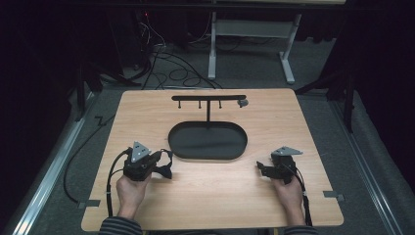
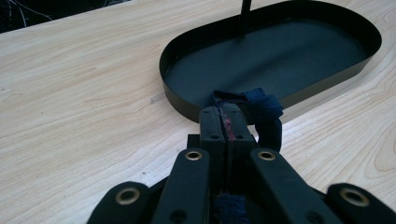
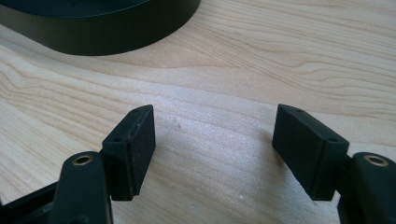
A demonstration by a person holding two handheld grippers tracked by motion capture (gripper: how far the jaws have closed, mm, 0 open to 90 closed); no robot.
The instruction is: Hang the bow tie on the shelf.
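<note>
Left tongs (image 2: 227, 122), at lower centre of the left gripper view, pinch a dark fabric loop (image 2: 264, 112) just short of the black tray (image 2: 187, 105). Right tongs (image 3: 215, 144) stand spread over bare tabletop (image 3: 224, 84). Risk: the thin loop may slip free during lifting toward the hook rack (image 1: 208, 98).

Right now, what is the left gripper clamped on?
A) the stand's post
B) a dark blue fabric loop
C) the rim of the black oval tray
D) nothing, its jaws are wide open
B: the left gripper is shut on the dark blue fabric loop, short of the black oval tray.
</note>
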